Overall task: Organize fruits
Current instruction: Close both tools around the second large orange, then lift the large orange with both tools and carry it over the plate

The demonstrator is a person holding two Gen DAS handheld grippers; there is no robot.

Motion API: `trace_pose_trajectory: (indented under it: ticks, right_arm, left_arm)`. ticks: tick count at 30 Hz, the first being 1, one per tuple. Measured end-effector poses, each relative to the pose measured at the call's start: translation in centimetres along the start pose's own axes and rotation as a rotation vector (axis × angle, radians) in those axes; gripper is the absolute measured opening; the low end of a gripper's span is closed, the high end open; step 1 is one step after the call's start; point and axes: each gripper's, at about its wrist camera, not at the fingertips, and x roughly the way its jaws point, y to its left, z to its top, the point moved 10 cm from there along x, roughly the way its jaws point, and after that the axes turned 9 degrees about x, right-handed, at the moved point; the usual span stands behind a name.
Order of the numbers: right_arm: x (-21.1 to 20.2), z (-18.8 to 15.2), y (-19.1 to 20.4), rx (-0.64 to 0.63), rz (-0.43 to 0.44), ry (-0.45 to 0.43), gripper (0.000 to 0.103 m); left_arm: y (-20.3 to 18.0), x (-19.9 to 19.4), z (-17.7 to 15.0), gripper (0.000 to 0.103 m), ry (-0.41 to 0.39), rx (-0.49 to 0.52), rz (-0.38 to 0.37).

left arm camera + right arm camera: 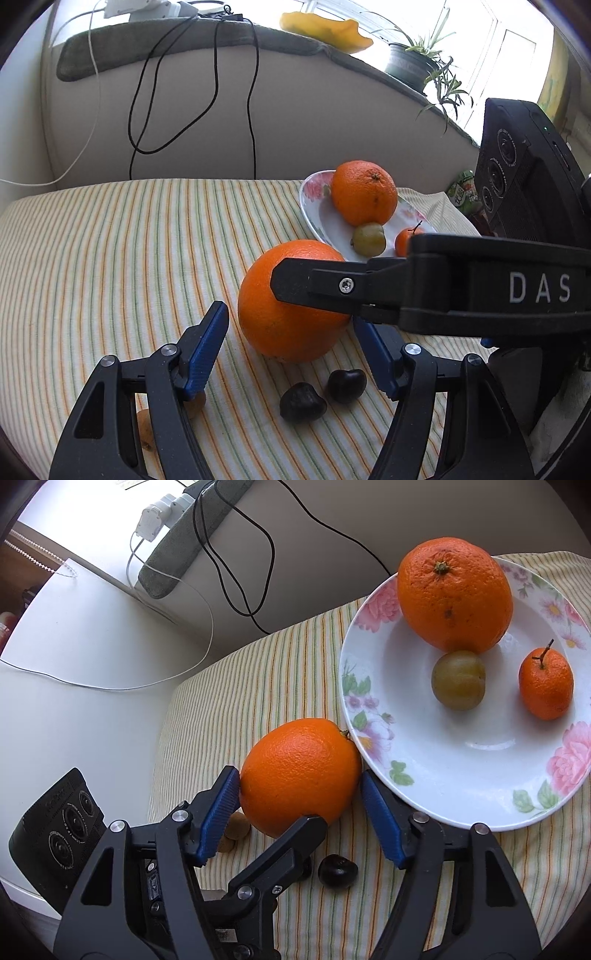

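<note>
A large orange [301, 777] is seen resting on the striped cloth [110, 258] of the tabletop, just beside the near-left rim of the flowered plate [480, 768], which serves as the landmark here. The right tongs [299, 794] are set around this orange: the left blue pad touches its skin, while the right pad stands close at its other side, and contact there cannot be confirmed. The left tongs [291, 328] are held wide apart with nothing gripped; their right pad is partly hidden behind the black finger of the other tool. On the plate 3 fruits are carried: a second orange [456, 594] at the far side, a greenish plum [458, 679] touching it, and a small mandarin [546, 688] set apart to the right. Nearer than the plate, 2 dark cherries [325, 391] lie on the cloth; only 1 is fully shown in the right wrist view. Some small tan fruits [236, 829] left of the large orange are largely covered by the tongs and cannot be identified.
</note>
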Motion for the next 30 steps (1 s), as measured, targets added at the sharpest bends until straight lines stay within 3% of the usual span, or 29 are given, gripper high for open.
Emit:
trace_pose_trajectory:
  ticks: [2, 13, 30]
  right_arm:
    - [0.0, 0.0, 0.0, 0.003, 0.000, -0.002, 0.071]
    - [-0.1, -0.3, 0.0, -0.018, 0.012, -0.008, 0.070]
    - [-2.7, -0.7, 2.1, -0.089, 0.058, -0.051, 0.070]
  left_arm:
    - [-0.1, 0.0, -0.1, 0.065, 0.002, 0.004, -0.009]
    - [-0.3, 0.0, 0.0, 0.064, -0.015, 0.013, 0.012]
    - [-1.4, -3.4, 1.0, 0.064, -0.094, 0.013, 0.046]
